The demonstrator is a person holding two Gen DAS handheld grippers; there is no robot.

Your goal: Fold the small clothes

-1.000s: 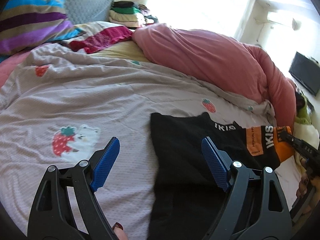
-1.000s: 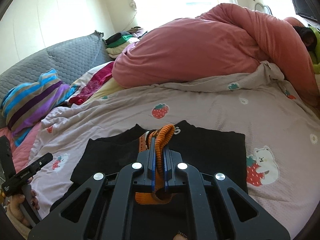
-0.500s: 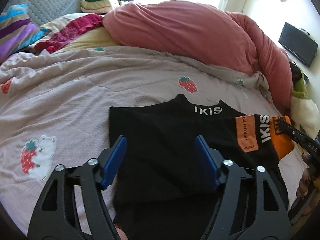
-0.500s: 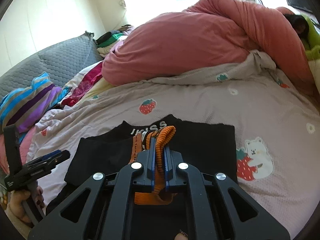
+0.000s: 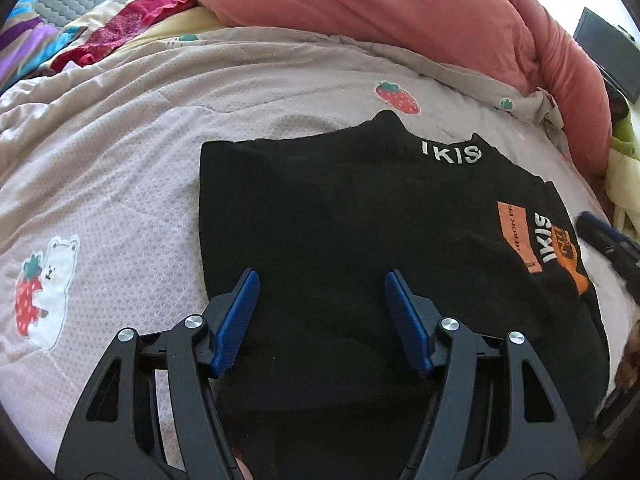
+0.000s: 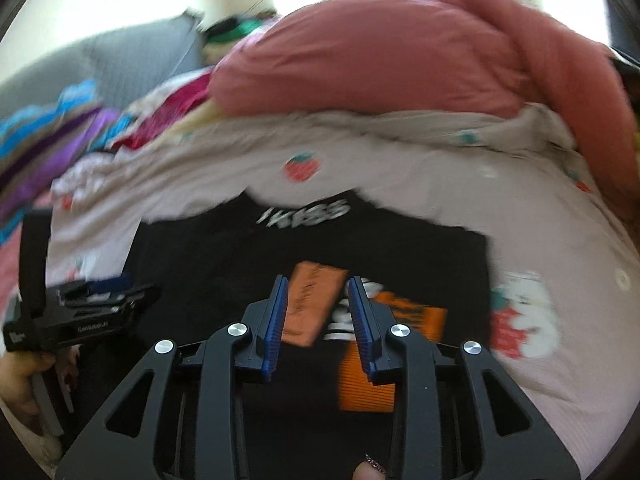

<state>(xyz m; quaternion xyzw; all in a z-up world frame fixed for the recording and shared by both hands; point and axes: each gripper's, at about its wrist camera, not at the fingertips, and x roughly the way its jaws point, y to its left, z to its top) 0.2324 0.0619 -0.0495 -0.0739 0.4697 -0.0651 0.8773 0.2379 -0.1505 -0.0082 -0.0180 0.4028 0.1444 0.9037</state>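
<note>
White letters "IKIS" are printed on the collar of the black sweater. On its sleeve, "IKIS" is repeated in white beside an orange patch on which "HERON PR" can be read; smaller print below is illegible. A label on the left tongs is too blurred to be read.

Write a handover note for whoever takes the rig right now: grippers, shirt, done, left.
Left gripper: open, empty, over the black shirt.
Right gripper: jaws opening, nothing pinched; the orange cuff lies free on the shirt below.
Shirt: flat on the bedspread, collar away from the grippers, sleeve folded across the front.
Done: sleeve fold.
Left: probably the remaining folds to make it compact.
</note>
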